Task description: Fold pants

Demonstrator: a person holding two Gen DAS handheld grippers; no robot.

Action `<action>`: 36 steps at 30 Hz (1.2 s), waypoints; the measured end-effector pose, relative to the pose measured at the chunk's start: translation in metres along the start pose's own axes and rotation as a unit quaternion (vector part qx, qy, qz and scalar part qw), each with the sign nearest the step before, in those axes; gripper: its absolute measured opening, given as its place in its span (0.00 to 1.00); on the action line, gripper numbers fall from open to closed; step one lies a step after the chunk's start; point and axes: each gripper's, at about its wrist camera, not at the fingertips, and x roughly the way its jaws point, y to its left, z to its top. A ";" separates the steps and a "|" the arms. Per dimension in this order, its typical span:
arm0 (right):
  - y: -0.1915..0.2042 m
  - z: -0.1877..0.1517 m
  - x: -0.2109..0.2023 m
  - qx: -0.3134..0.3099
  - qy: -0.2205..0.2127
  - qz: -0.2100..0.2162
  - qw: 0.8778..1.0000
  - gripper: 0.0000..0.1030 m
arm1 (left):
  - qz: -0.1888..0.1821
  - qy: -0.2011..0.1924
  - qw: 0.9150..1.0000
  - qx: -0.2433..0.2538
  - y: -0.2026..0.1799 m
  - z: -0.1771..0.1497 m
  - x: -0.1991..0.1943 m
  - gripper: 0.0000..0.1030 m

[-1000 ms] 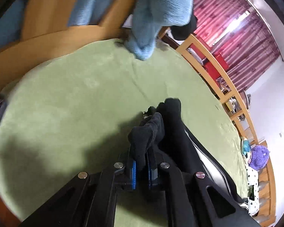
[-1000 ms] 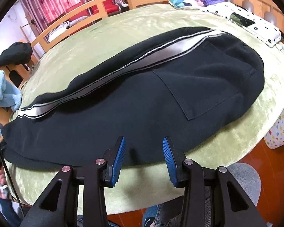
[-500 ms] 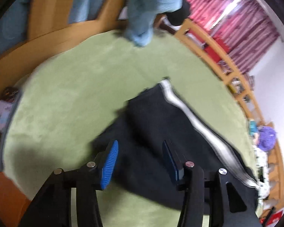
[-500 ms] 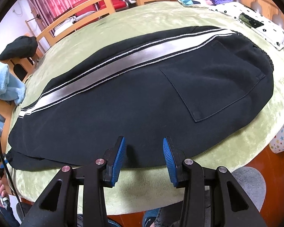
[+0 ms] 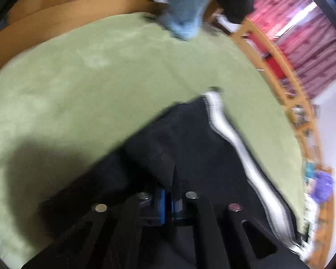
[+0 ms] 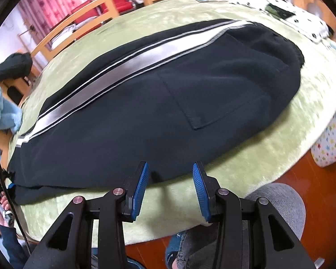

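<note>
Two grippers are in my views, both angled down over a pair of black pants [image 6: 159,112] spread flat along a green blanket [image 6: 246,157] on the bed. My left gripper [image 5: 166,204] has just been closing, and its blue pads now sit pinched together with a fold of the black cloth caught between them at the cuff end of the pants [image 5: 190,152]; this view is blurred, so I cannot make out how much cloth is in the bite. The silver stripe [image 5: 233,134] of the leg runs away to the right of that grip. My right gripper [image 6: 170,188] stands partly open with nothing between its pads, hanging just over the near edge of the pants, around the middle of their length, without touching the cloth. From there I see the stripe [image 6: 123,74] running lengthwise along the far side and a back pocket [image 6: 217,98] towards the waist end at right. A light blue towel [image 5: 186,6] hangs past the far edge of the blanket.
</note>
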 end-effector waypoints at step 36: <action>-0.058 0.010 0.006 0.026 -0.009 0.038 0.999 0.44 | -0.069 0.086 0.993 0.033 -0.030 -0.124 -0.039 0.57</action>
